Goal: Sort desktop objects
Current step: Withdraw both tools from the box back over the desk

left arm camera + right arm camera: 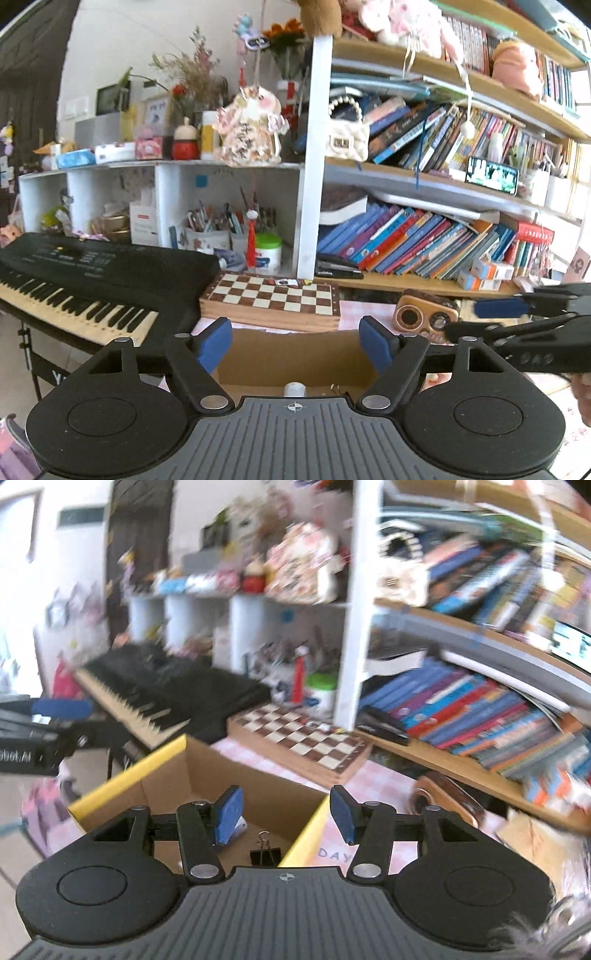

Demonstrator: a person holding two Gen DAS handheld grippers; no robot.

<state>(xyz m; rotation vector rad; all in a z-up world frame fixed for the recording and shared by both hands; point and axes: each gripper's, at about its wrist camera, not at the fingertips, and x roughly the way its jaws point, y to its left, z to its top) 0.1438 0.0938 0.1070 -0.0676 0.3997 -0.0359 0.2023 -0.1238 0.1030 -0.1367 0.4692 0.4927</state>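
Observation:
A cardboard box point(166, 775) with yellow flap edges stands open on the desk. A black binder clip point(265, 853) and a small white object point(241, 827) lie on its floor. In the left wrist view a white cylinder point(294, 388) shows at the box bottom point(295, 358). My left gripper point(295, 343) hangs over the box, open, with nothing between its blue pads. My right gripper point(285, 818) hovers over the box's right flap, its pads apart and empty. Each gripper appears in the other's view: the right gripper point(480, 317) and the left gripper point(62, 720).
A wooden chessboard point(271, 295) lies just behind the box, and a black piano keyboard point(74, 280) is to its left. A wooden radio-shaped speaker point(424, 314) sits on the pink checked cloth point(376, 775). Crowded bookshelves point(424, 240) and pen cups point(207, 236) fill the back.

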